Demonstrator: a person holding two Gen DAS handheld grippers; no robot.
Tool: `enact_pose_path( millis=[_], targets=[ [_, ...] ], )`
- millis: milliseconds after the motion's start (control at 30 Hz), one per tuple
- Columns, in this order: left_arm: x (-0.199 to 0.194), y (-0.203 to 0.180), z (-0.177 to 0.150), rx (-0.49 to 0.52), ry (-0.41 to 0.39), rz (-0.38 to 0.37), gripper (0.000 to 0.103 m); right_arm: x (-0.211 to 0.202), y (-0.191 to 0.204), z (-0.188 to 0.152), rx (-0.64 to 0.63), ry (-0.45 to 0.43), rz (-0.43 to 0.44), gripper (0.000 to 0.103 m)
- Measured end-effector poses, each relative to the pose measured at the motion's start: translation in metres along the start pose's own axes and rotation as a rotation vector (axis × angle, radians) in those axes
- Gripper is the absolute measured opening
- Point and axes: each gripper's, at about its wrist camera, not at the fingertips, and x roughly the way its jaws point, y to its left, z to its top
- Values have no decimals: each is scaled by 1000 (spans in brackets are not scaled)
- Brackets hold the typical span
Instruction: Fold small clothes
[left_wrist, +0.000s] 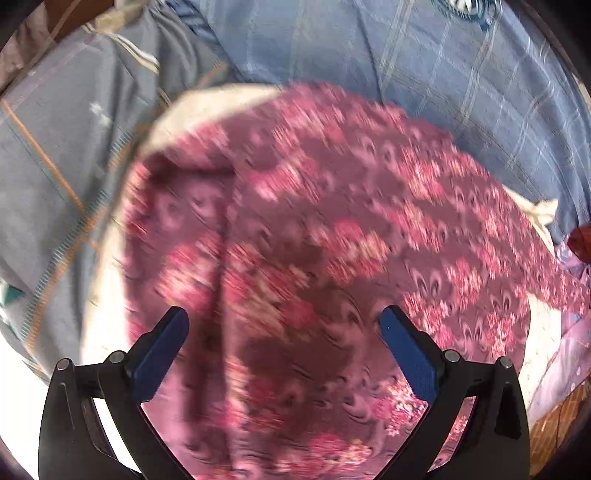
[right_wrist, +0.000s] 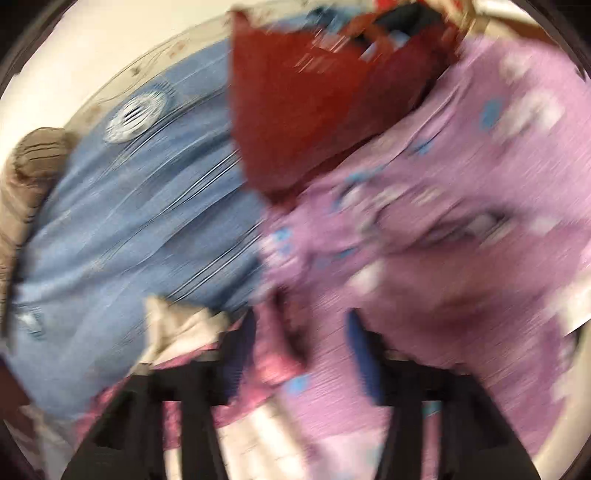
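Note:
A maroon garment with pink flower print (left_wrist: 314, 229) lies spread on a white surface (left_wrist: 110, 295) and fills the left wrist view. My left gripper (left_wrist: 284, 325) is open just above it, its blue pads (left_wrist: 406, 354) wide apart with nothing between them. The right wrist view is blurred by motion. My right gripper (right_wrist: 303, 350) hovers over a light purple garment with blue and white spots (right_wrist: 443, 221); its fingers look apart, and a fold of pink cloth shows between them, but whether it is gripped is unclear. A corner of the flowered garment (right_wrist: 184, 369) shows at lower left.
A blue checked bedsheet (left_wrist: 406, 55) covers the area behind the garments and also shows in the right wrist view (right_wrist: 129, 221). A dark red cloth (right_wrist: 295, 110) lies beyond the purple garment. A grey-blue pillow or quilt (left_wrist: 55, 147) is at left.

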Motion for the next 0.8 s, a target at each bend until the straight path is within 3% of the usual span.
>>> enact_pose_path(
  millis=[67,167,267,333,367,400,467,567,700,800],
  targets=[
    [7,-5,-14,7,40,-3,103,9,12,-8,-25,15,4,64],
    [20,-10,-24,10,73,2,103,28,27,-9,-96,13,-113,64],
    [27,-10,-28,0,92,1,103,56,33,-15,-110,76,-179,65],
    [25,-11,-28,7,84,2,103,61,42,-23,-187,52,-252,50],
    [24,-12,-27,7,80,-6,103,61,48,-24,-230,36,-290,10],
    [20,-11,-27,5,74,-20,103,59,49,-26,-252,38,-296,5],
    [11,-4,-29,-9,61,-40,103,47,51,-23,-210,18,-257,5],
    [-5,10,-33,-42,43,-75,103,19,78,-28,-201,-23,-77,5],
    [-23,29,-42,-70,18,-115,103,-7,176,-60,-329,4,153,5],
    [-37,38,-49,-48,-21,-89,103,-25,258,-104,-414,56,350,5]
  ],
)
